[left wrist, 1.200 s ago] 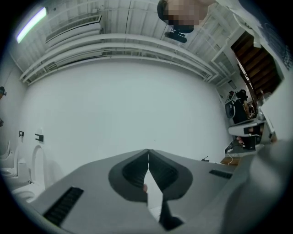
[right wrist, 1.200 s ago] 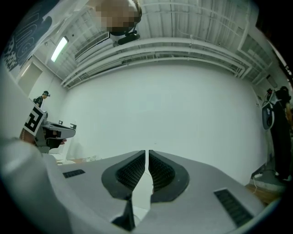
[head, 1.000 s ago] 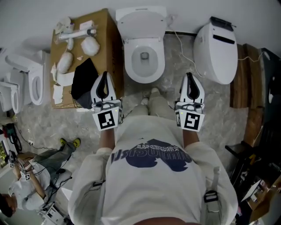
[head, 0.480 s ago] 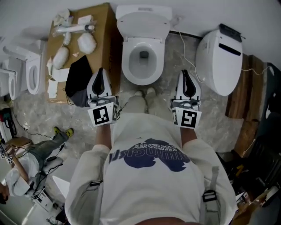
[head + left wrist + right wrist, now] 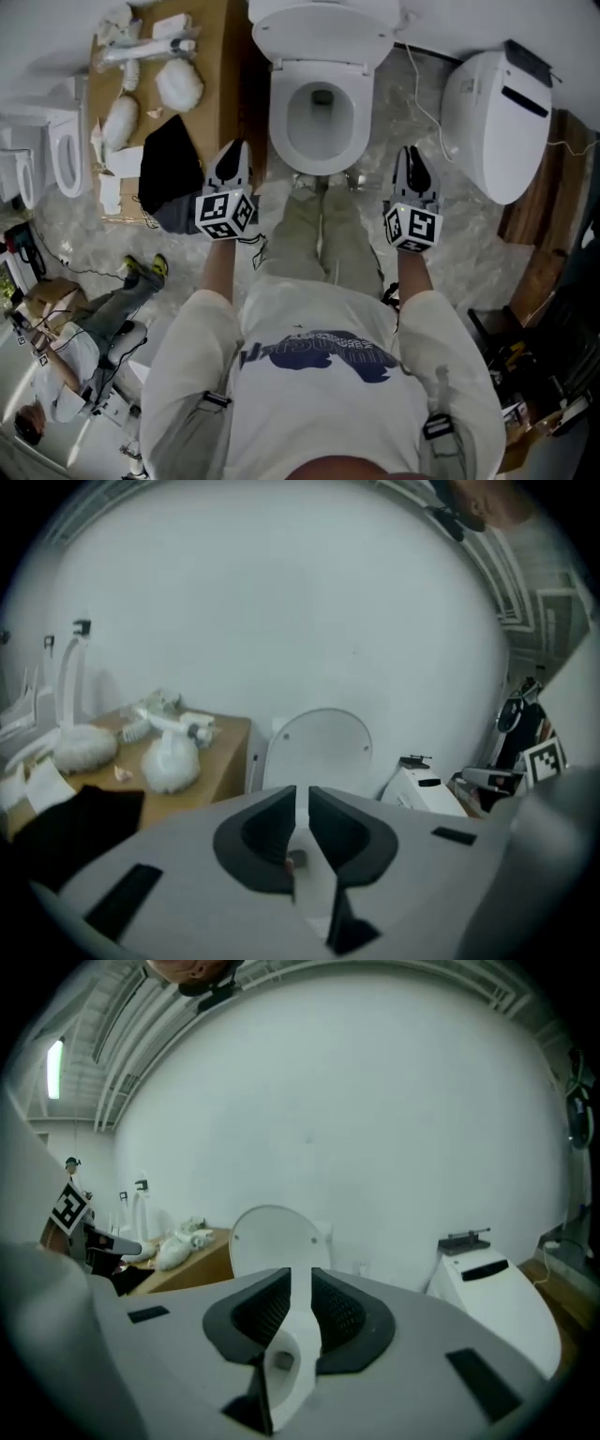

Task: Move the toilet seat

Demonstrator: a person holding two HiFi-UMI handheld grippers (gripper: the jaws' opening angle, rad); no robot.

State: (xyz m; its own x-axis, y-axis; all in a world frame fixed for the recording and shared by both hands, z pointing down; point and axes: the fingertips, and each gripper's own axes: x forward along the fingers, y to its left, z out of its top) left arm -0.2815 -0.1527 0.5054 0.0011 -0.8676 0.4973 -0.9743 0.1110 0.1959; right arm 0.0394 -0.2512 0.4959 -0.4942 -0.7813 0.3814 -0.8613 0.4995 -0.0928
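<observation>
**Seat up, both grippers in front of the bowl**

Toilet seat (image 5: 323, 33) is raised upright against the tank, at the floor's far edge by the wall. The bowl (image 5: 322, 117) is uncovered. Left gripper (image 5: 234, 155) hovers off the bowl's front left and right gripper (image 5: 411, 159) off its front right, neither touching it. Both sets of jaws are opening, gaps narrow, nothing between them. A brown worktop (image 5: 220, 56) left of the toilet carries white parts and a black cloth (image 5: 169, 169). A second white toilet unit (image 5: 492, 122) sits near the floor's right edge.

White T-shirt (image 5: 319, 412), navy print (image 5: 319, 349) on front; beige trousers (image 5: 323, 234); pale straps (image 5: 439, 389), dark buckles, both sides.
</observation>
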